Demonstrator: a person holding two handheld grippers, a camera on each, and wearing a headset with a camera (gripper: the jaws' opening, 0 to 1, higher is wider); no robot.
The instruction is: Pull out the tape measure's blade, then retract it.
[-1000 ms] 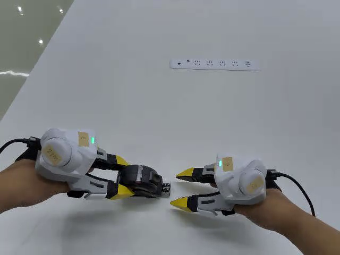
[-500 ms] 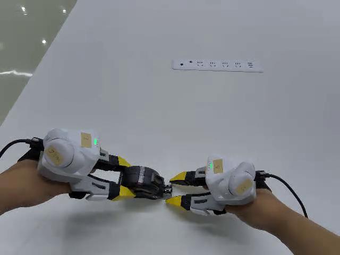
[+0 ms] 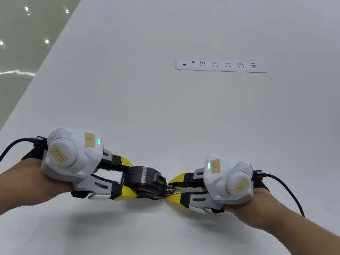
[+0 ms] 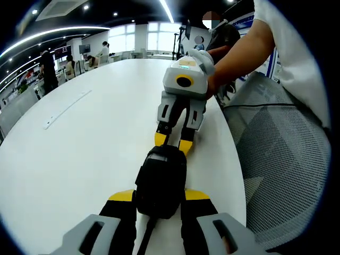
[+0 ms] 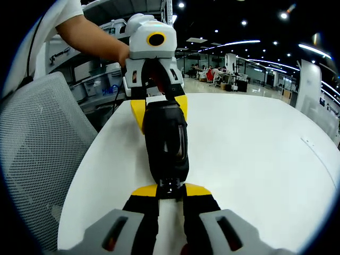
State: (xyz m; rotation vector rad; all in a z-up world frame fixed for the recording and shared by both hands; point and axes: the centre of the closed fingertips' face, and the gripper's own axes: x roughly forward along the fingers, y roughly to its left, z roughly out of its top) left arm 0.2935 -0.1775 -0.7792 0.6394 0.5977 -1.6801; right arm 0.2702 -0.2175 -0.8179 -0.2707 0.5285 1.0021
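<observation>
Both hands rest low at the bottom of the head view, their two grippers pointing at each other. The left gripper [image 3: 125,177] clamps the one tape measure [image 3: 144,181], lower centre on the table [image 3: 159,106]. The right gripper [image 3: 176,189] pinches its hook [image 5: 170,185]. One power strip [image 3: 220,65] lies upper right.

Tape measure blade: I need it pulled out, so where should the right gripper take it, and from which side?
Take the small end hook poking from the case mouth; nothing else of it is exposed. Come straight along the case's length, opposite the left gripper clamping its body.
</observation>
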